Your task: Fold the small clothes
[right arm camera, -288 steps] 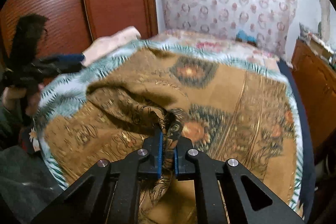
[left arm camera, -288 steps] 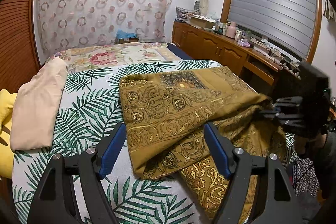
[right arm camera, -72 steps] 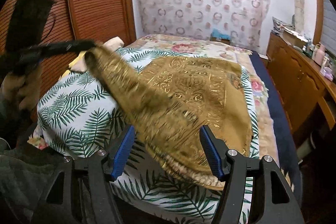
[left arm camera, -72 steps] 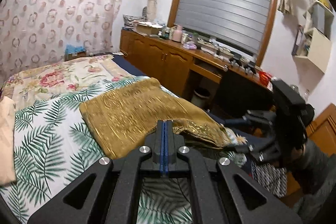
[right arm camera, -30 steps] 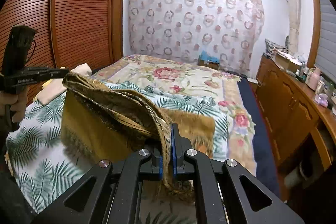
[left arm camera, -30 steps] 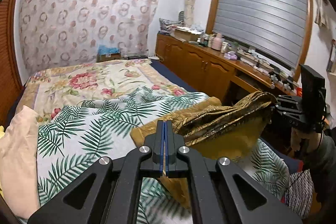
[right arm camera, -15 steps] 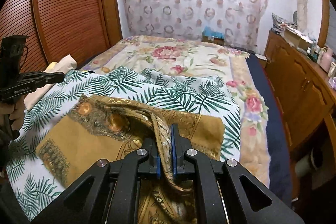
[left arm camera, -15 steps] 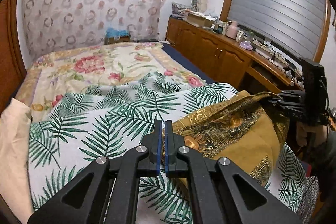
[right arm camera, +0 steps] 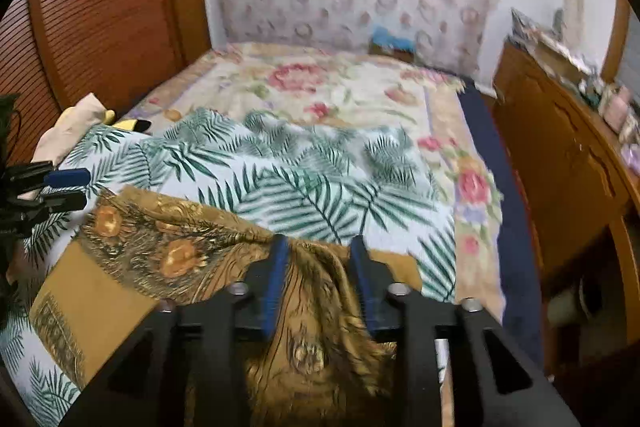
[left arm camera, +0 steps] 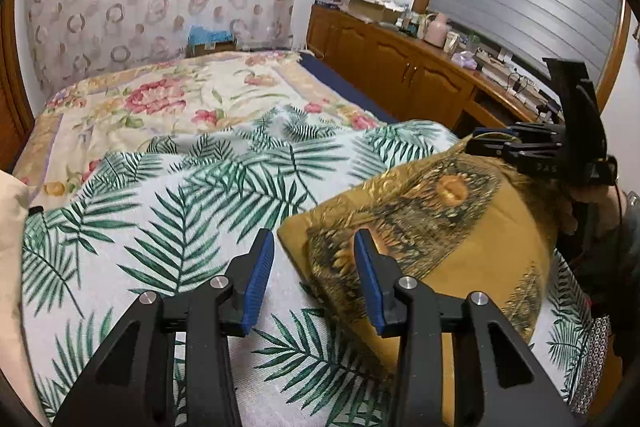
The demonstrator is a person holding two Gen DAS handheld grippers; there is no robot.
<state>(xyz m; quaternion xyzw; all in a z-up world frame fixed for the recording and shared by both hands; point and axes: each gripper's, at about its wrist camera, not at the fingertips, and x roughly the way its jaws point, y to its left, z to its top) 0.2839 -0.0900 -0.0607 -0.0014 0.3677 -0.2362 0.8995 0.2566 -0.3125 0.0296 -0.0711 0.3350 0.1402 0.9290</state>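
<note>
A golden-brown patterned cloth (left arm camera: 440, 227) lies folded near the front edge of the palm-leaf bedspread (left arm camera: 180, 211). My left gripper (left arm camera: 314, 243) hovers over the cloth's left corner. Its jaws are opening, the corner lies loose between them, and the pads do not press on it. In the right wrist view, my right gripper (right arm camera: 319, 247) stands over a bunched fold of the cloth (right arm camera: 160, 247). Its jaws are also opening, with the fold slack between the blue pads. Each gripper shows in the other's view, the right gripper (left arm camera: 500, 143) at the cloth's far corner and the left gripper (right arm camera: 68, 187) at the left.
A folded beige garment (right arm camera: 68, 131) and a yellow item (right arm camera: 128, 125) lie at the bed's left side. A floral quilt (left arm camera: 160, 99) covers the far half. A wooden cabinet (left arm camera: 400, 67) with clutter runs along the right, and a slatted wooden door (right arm camera: 100, 7) stands on the left. A hand (left arm camera: 592, 203) holds the right gripper.
The cloth has come down from hanging between the two grippers to lying on the bed. Both grippers, shut on it before, now have their jaws apart.
</note>
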